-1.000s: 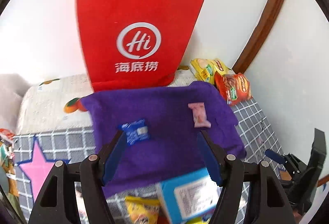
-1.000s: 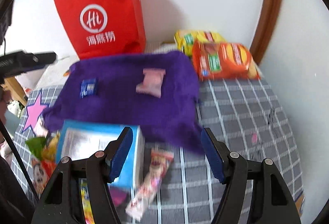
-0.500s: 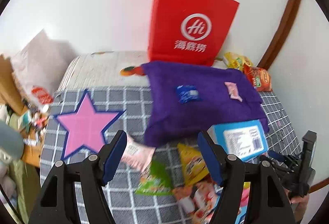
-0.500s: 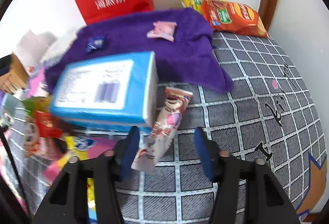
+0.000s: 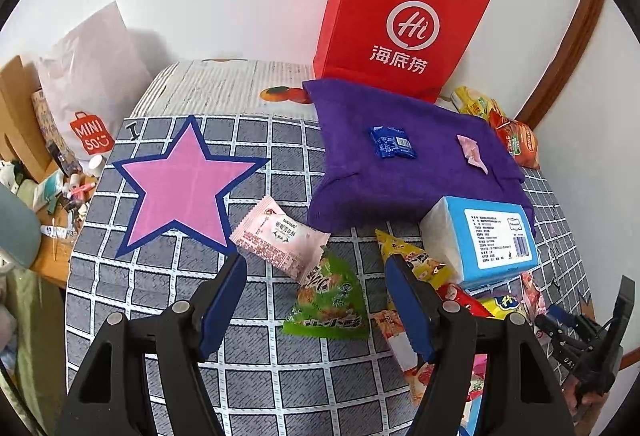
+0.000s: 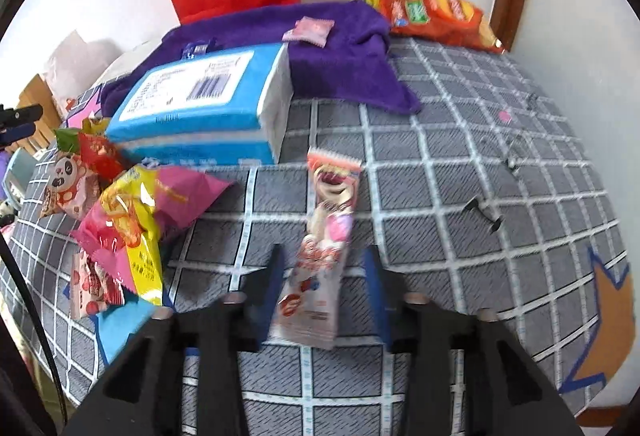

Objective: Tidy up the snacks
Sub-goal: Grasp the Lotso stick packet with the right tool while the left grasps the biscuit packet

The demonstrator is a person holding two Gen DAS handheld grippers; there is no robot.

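Right gripper (image 6: 324, 268) dropped closer over the long snack packet (image 6: 326, 236), jaws opening around it (no contact); left gripper (image 5: 316, 276) spread, empty.

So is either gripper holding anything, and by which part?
Nothing is held. The left gripper is open; the right gripper's jaws are opening around the long pink-and-white snack packet's lower half.

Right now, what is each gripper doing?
Left gripper: open, holding nothing.
Right gripper: jaws opening around the long pink-and-white snack packet, not gripping it.
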